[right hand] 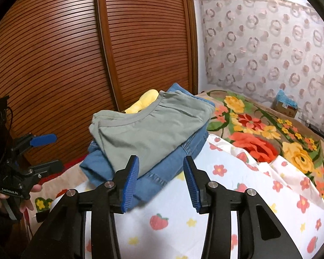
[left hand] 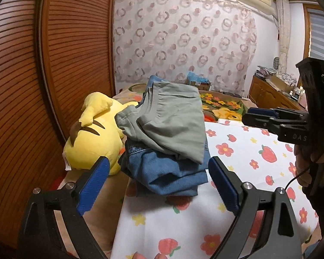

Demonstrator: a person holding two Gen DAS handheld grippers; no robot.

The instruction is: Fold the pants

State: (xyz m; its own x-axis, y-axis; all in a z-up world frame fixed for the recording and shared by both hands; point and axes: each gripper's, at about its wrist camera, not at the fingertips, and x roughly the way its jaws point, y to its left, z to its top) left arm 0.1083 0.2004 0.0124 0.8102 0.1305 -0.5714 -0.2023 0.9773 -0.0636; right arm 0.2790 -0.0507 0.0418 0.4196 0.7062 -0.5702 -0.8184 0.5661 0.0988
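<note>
Folded grey-green pants [left hand: 172, 118] [right hand: 144, 129] lie on top of folded blue jeans [left hand: 166, 172] [right hand: 162, 168] in a stack on the bed. My left gripper [left hand: 158, 170] is open and empty, just in front of the stack; it also shows at the left of the right wrist view [right hand: 45, 151]. My right gripper [right hand: 161, 168] is open and empty, its blue pads [right hand: 130, 181] at the near edge of the jeans. It shows at the right of the left wrist view [left hand: 261, 116], apart from the stack.
A yellow plush toy [left hand: 92, 133] lies against the stack's left side. A white strawberry-print sheet [left hand: 237, 151] [right hand: 226, 194] covers the near bed, over a floral blanket [right hand: 259, 125]. A wooden slatted wardrobe [right hand: 75, 64] stands close behind. A wooden cabinet [left hand: 270, 95] is far right.
</note>
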